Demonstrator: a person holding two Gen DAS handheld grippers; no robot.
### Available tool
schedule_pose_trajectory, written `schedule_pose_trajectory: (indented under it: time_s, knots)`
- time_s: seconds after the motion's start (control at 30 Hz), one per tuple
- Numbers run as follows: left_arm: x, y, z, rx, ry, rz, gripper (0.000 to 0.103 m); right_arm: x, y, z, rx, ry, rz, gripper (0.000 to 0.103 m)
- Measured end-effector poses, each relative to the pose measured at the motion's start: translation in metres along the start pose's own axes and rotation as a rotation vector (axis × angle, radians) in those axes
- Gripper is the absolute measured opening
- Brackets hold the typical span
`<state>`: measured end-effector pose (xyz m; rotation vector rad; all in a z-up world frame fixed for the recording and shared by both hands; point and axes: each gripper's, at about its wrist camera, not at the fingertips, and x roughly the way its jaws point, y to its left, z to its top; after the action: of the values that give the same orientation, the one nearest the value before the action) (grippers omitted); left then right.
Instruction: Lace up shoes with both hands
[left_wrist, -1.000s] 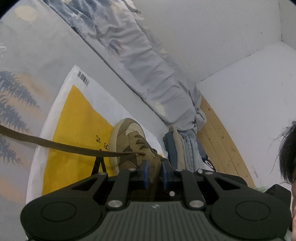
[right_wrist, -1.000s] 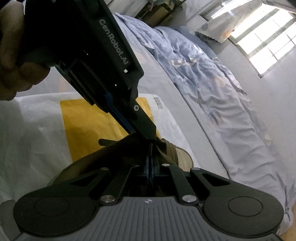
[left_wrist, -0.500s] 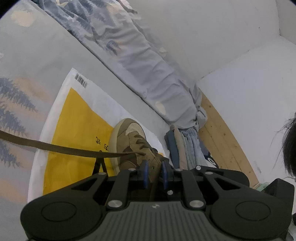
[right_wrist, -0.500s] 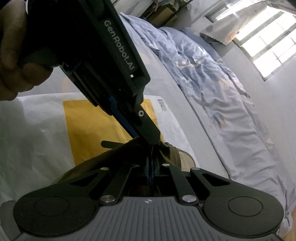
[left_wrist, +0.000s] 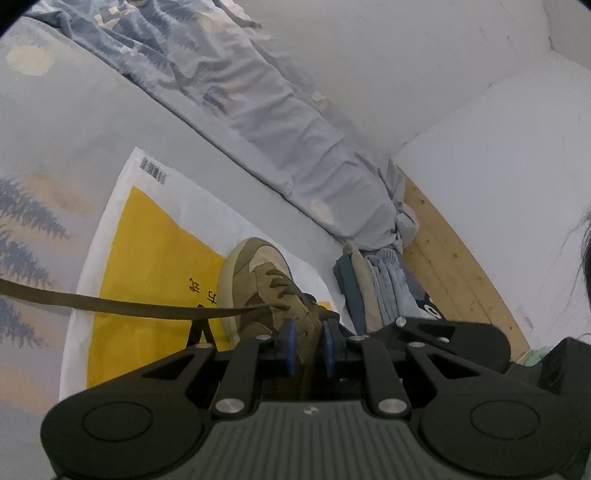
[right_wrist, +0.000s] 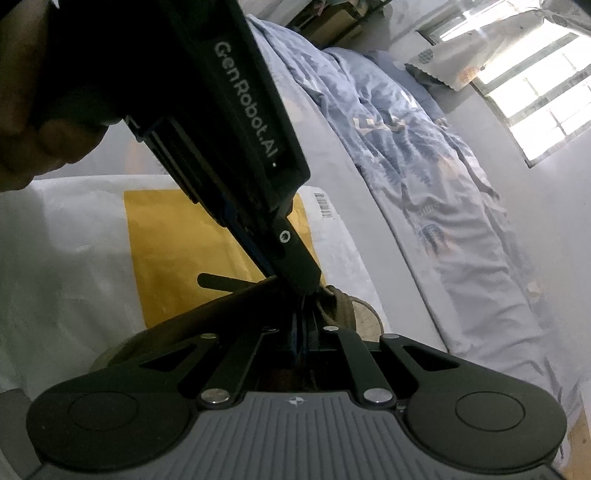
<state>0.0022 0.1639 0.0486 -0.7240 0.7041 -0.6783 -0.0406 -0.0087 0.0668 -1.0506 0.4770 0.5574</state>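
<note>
Your left gripper (left_wrist: 308, 343) still clamps the olive suede sneaker's (left_wrist: 266, 288) collar on the yellow-and-white mailer bag (left_wrist: 147, 236); only its roll differs slightly. Your right gripper (right_wrist: 301, 328) stays clenched, its contents hidden, and the taut lace (left_wrist: 129, 306) is unchanged.

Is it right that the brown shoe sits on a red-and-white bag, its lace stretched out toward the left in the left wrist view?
No: the bag is yellow and white, not red, as the left wrist view shows. The brown shoe does sit on it, its lace stretched out toward the left.
</note>
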Motion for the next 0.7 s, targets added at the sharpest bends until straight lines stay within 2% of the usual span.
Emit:
schedule_pose_trajectory:
  time_s: [0.23, 0.37, 0.47, 0.57, 0.7]
  knots:
    - [0.002, -0.002, 0.000, -0.004, -0.003, 0.006, 0.012, 0.000, 0.002, 0.004, -0.004, -0.007, -0.018, 0.002]
    - [0.001, 0.007, -0.002, -0.069, -0.021, -0.016, 0.013, 0.000, 0.005, 0.001, 0.008, -0.026, -0.032, 0.002]
    - [-0.001, 0.019, -0.006, -0.181, -0.065, -0.051, 0.013, 0.000, 0.005, -0.001, 0.030, -0.047, -0.033, 0.002]
    - [-0.004, 0.032, -0.014, -0.329, -0.149, -0.076, 0.014, 0.000, 0.005, -0.003, 0.044, -0.060, -0.035, 0.002]
    - [-0.004, 0.042, -0.025, -0.451, -0.224, -0.069, 0.018, -0.001, 0.004, -0.003, 0.065, -0.072, -0.037, 0.002]
